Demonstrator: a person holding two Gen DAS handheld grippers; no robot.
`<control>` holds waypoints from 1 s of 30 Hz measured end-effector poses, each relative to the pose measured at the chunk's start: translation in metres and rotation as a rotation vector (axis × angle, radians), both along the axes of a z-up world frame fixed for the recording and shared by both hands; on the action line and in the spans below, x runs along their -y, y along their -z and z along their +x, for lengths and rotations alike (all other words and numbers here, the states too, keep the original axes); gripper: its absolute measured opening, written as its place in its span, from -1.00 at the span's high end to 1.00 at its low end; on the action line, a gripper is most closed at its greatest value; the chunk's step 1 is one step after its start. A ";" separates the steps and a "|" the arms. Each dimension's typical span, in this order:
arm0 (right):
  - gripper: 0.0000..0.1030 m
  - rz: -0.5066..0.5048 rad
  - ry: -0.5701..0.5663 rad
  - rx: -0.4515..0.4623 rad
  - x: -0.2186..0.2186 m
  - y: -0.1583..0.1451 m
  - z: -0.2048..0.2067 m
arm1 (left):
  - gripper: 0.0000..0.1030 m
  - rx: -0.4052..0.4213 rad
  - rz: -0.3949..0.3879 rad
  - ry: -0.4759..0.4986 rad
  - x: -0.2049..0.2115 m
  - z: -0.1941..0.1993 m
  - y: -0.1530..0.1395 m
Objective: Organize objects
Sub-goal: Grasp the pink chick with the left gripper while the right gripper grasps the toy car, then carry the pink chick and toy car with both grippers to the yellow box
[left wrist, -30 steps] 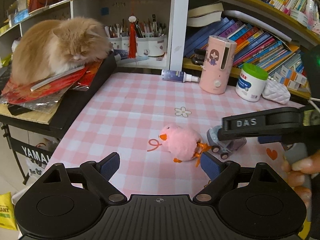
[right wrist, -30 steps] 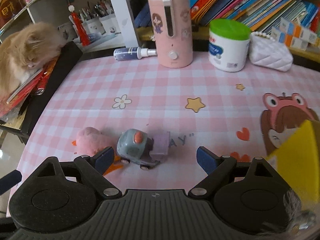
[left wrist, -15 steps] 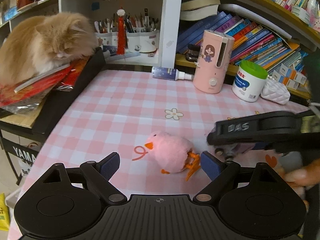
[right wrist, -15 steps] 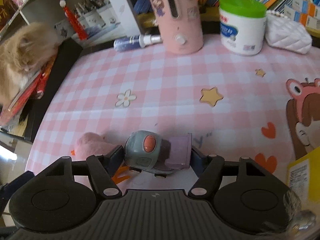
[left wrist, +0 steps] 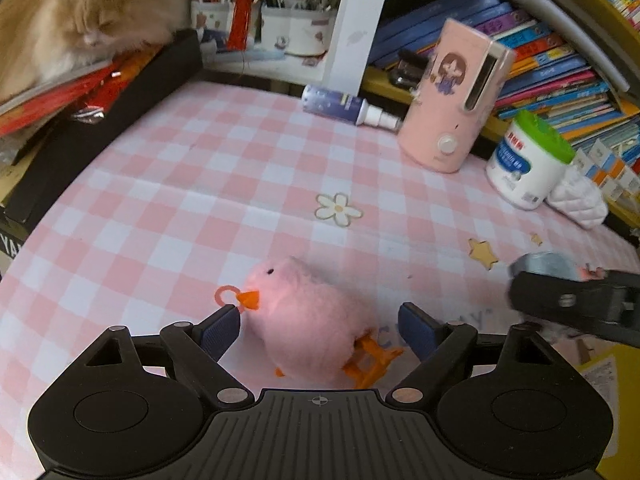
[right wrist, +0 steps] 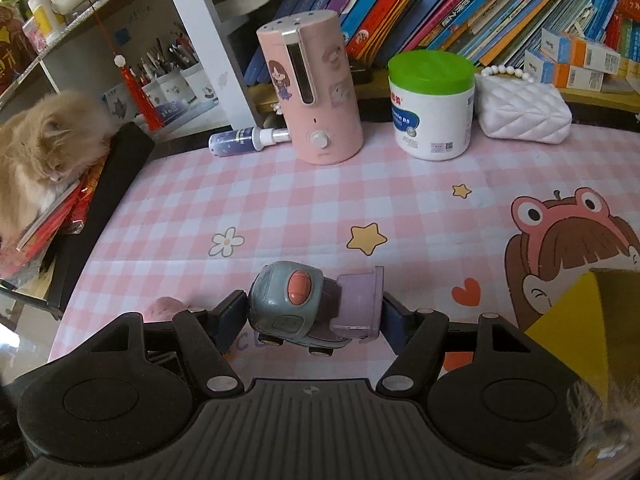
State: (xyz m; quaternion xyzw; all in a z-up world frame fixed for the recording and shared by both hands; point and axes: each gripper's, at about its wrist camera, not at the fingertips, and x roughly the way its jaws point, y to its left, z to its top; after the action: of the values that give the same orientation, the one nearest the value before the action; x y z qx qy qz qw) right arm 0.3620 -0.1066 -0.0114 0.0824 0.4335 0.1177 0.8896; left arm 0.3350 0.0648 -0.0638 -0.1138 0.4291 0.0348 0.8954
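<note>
A fluffy pink toy chick [left wrist: 308, 320] with an orange beak and feet lies on the pink checked table mat [left wrist: 200, 208]. My left gripper [left wrist: 319, 326] straddles it. Its jaws are closing with the chick between them, and a gap still shows beside the right pad [left wrist: 416, 326]. My right gripper [right wrist: 313, 318] is shut on a grey and purple toy truck [right wrist: 304, 304], pads on its front and back, and holds it just above the mat. In the left wrist view that right gripper [left wrist: 576, 306] and the truck [left wrist: 544, 264] show at the right edge. A bit of the chick [right wrist: 164, 306] peeks out left of the truck.
A ginger cat [left wrist: 80, 12] lies on red papers at the left. At the back stand a pink cylindrical appliance [right wrist: 316, 92], a white jar with a green lid [right wrist: 432, 108], a spray bottle [right wrist: 244, 140] on its side and a white quilted purse [right wrist: 524, 112]. A yellow box [right wrist: 596, 312] sits near right.
The left gripper came forward and down around the chick and its jaws narrowed a little. The right gripper closed on the toy truck and raised it off the mat.
</note>
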 end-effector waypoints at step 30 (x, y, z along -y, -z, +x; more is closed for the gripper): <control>-0.30 -0.152 -0.180 0.124 -0.015 -0.020 -0.104 | -0.28 0.148 -0.078 0.002 -0.041 -0.153 -0.064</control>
State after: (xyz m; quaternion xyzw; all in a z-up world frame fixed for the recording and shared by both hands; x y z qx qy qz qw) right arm 0.2584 -0.0915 0.0083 -0.0318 0.3909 0.1686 0.9043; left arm 0.1820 0.1062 -0.0002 -0.1503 0.3631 0.0085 0.9195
